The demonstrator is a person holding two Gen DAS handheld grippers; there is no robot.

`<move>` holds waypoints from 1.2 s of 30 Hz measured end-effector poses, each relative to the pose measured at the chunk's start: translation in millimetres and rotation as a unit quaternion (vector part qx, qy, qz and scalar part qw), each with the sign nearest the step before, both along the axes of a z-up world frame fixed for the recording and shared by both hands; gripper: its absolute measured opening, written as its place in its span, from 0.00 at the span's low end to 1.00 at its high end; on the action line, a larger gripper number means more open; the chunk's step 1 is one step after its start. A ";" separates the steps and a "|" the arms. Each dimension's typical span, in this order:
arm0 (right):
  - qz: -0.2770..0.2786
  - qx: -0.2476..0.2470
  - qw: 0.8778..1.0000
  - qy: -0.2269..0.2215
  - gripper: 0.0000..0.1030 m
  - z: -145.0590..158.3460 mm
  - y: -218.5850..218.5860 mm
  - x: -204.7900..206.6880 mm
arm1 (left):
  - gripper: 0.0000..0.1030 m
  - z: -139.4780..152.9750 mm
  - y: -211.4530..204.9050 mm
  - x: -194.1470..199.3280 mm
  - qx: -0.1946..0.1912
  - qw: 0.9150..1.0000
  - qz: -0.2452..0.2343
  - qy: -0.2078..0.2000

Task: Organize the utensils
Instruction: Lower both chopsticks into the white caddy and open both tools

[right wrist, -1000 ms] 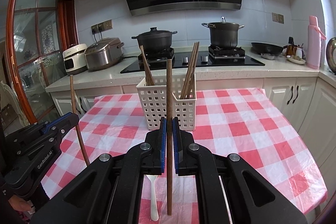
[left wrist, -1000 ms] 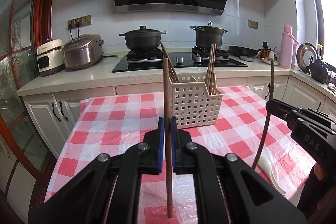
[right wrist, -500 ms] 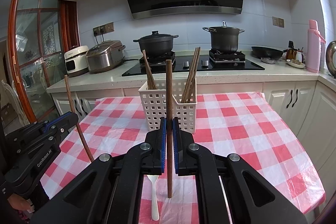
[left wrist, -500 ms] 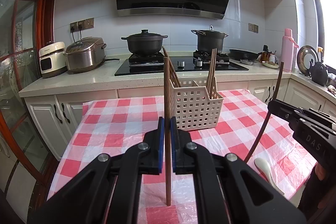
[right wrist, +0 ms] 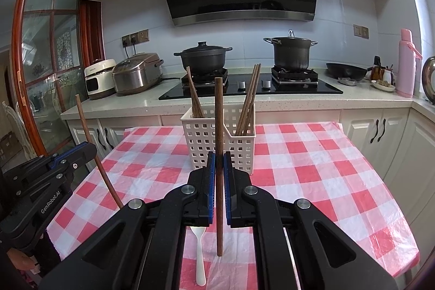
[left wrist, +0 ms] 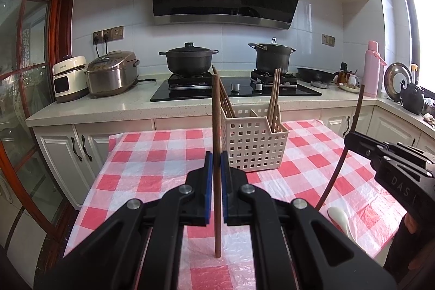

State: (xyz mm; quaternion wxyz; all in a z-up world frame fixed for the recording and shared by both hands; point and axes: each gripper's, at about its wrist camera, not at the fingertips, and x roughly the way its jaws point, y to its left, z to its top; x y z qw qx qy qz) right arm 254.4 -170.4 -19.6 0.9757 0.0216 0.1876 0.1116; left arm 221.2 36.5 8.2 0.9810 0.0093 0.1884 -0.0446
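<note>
Both views sit slightly higher than a second ago, white perforated plastic basket [left wrist: 254, 144] lower in frame; grips unchanged. Left gripper [left wrist: 214, 189] pinches one brown wooden chopstick [left wrist: 216, 127] upright between its blue pads. Right gripper [right wrist: 218, 190] pinches a second dark wooden chopstick [right wrist: 218, 121] the same way. Basket stands ahead on red-and-white checked tablecloth [right wrist: 312, 170], chopsticks leaning in both end compartments. White plastic spoon [right wrist: 199, 252] lies on cloth near the right gripper.
</note>
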 end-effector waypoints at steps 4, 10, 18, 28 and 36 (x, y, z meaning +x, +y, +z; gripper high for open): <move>0.002 -0.001 1.000 -0.003 0.06 3.1 0.3 2.1 | 0.06 4.0 2.1 1.2 0.001 1.000 -0.001 -0.004; 0.002 0.004 1.000 -0.008 0.06 12.5 -4.4 9.5 | 0.06 12.2 6.8 7.9 -0.010 1.000 -0.008 -0.001; 0.010 0.023 1.000 -0.013 0.06 34.4 -15.3 32.1 | 0.06 31.6 4.8 23.7 -0.009 1.000 -0.019 -0.003; 0.005 0.015 1.000 -0.023 0.06 53.2 -22.6 63.4 | 0.06 65.9 -11.6 59.3 -0.013 0.999 -0.046 -0.011; 0.001 0.013 0.999 -0.030 0.06 70.5 -31.3 90.5 | 0.06 97.8 -29.1 92.1 -0.015 0.997 -0.068 -0.022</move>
